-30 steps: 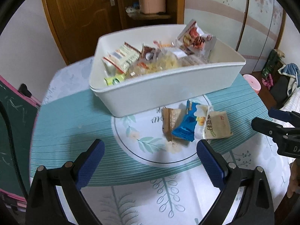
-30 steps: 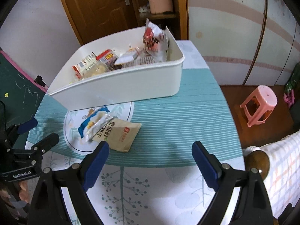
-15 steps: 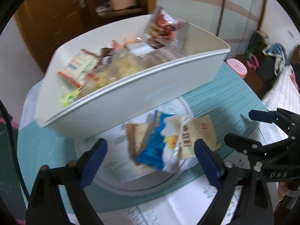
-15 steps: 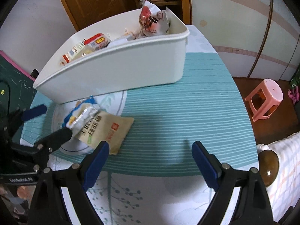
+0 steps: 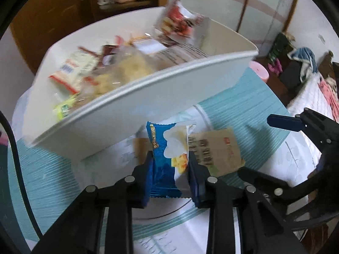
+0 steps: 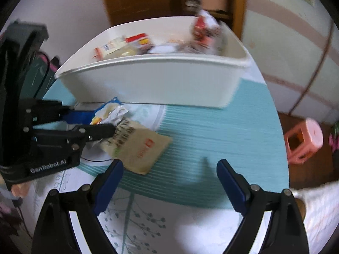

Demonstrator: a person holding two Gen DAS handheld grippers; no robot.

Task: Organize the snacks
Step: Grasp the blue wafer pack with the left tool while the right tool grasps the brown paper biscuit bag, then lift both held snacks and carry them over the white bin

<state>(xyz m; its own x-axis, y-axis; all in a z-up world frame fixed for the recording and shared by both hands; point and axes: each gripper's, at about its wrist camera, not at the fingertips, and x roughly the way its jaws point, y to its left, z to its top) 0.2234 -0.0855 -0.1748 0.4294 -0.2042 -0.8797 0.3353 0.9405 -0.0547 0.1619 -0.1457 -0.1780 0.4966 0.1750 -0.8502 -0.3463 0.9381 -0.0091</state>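
progress: the white bin (image 5: 161, 97) on the bench (image 6: 211, 131) already carries a good number of snack packets, among them a red-and-white packet (image 5: 180, 25) leaning against its far wall. judged from this, the greater part of the sorting is done. three packets remain outside, on the bench in front of the bin's near wall: a blue snack packet (image 5: 167, 158), a tan packet (image 6: 139, 150) just beside and partly under it, and a brown item (image 5: 139, 150) on the other side, mostly hidden and too blurred to identify.

left hand-held gripper (image 5: 169, 169): its jaws have just been closing and now stand narrow, one pad pressed on each side of the blue snack packet. the packet appears crumpled between them. whether it has left the bench cannot be told.

right hand-held gripper (image 6: 169, 180): jaws wide, nothing between them. it hangs over the bare striped cloth, the tan packet just beyond its left finger, not touching so far as can be seen.

outstanding, by judgement: carry the blue packet over the near wall into the bin, then the tan packet and the brown item.
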